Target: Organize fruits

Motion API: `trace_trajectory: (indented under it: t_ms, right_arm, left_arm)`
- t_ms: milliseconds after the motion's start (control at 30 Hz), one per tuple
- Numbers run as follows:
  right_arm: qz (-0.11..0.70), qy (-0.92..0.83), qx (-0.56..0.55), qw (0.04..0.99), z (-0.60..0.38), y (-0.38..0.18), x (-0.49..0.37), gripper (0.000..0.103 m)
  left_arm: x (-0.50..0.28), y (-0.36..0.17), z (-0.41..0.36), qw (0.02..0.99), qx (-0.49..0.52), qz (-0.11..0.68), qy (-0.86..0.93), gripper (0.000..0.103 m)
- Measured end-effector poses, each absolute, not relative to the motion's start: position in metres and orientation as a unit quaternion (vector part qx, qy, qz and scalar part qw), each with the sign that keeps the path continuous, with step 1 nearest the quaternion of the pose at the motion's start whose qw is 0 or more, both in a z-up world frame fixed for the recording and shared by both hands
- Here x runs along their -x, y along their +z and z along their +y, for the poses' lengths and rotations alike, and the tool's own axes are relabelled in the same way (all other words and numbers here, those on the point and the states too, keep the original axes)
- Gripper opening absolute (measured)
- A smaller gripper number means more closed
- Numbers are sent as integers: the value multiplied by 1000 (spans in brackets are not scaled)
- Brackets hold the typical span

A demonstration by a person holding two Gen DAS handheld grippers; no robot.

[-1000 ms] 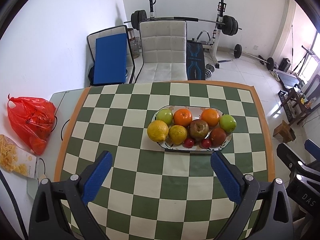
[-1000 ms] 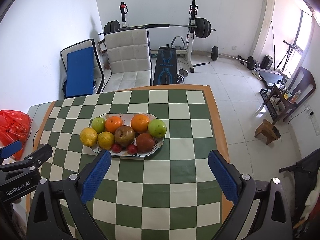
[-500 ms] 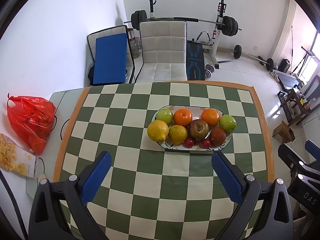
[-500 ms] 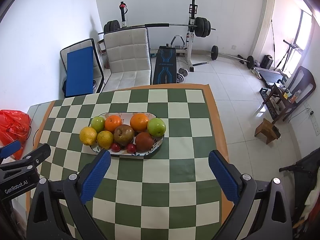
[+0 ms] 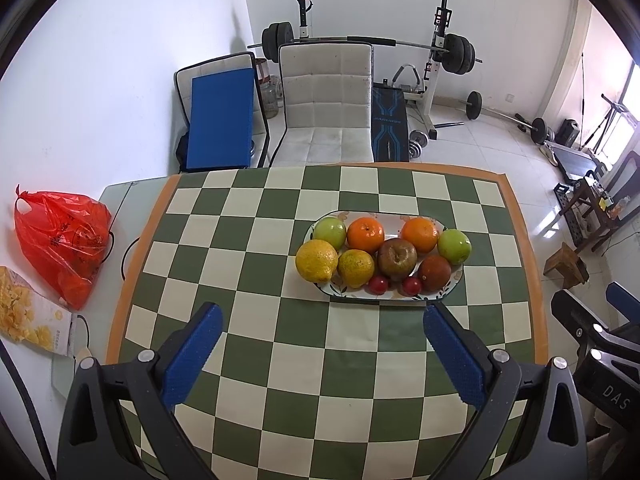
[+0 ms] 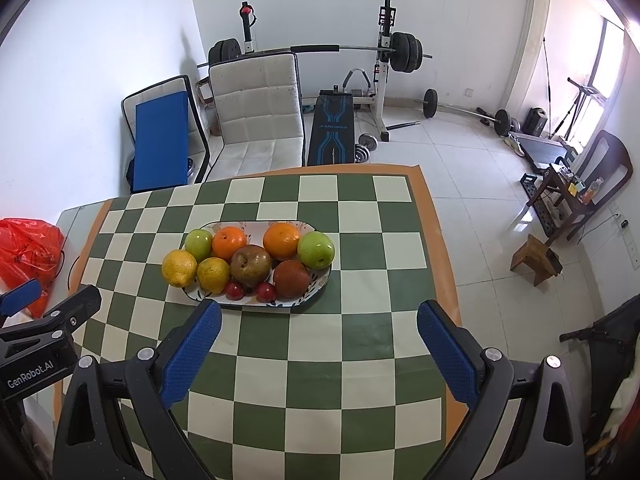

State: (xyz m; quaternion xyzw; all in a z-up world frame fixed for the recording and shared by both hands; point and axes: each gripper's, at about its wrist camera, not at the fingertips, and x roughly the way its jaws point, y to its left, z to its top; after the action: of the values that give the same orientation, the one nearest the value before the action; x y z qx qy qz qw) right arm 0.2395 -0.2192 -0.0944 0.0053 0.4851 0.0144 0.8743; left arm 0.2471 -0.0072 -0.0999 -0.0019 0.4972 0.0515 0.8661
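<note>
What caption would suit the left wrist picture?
Open left gripper hovering above a checkered table, facing an oval plate of fruit.

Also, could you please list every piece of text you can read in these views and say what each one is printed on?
"GenRobot.AI": on the left gripper's black body, right wrist view.
"DAS": cut off, on the right gripper's body, left wrist view.
Weight bench lettering: too blurred.
Yellow box print: too small.
Red bag markings: unreadable.

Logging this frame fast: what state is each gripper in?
Left gripper: open, holding nothing.
Right gripper: open, holding nothing.
</note>
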Motion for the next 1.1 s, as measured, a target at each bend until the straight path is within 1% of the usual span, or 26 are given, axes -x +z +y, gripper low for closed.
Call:
trace_trajectory:
  t_ms: [533, 1100]
  right_arm:
    - [478, 15, -5, 878, -214, -85, -233, 100]
    - [472, 15, -4, 881, -212, -75, -227, 100]
  left_arm:
    - [-245, -96, -10, 869, 3, 492, 49, 103]
    - [-236, -83, -11, 882, 2, 469, 40, 103]
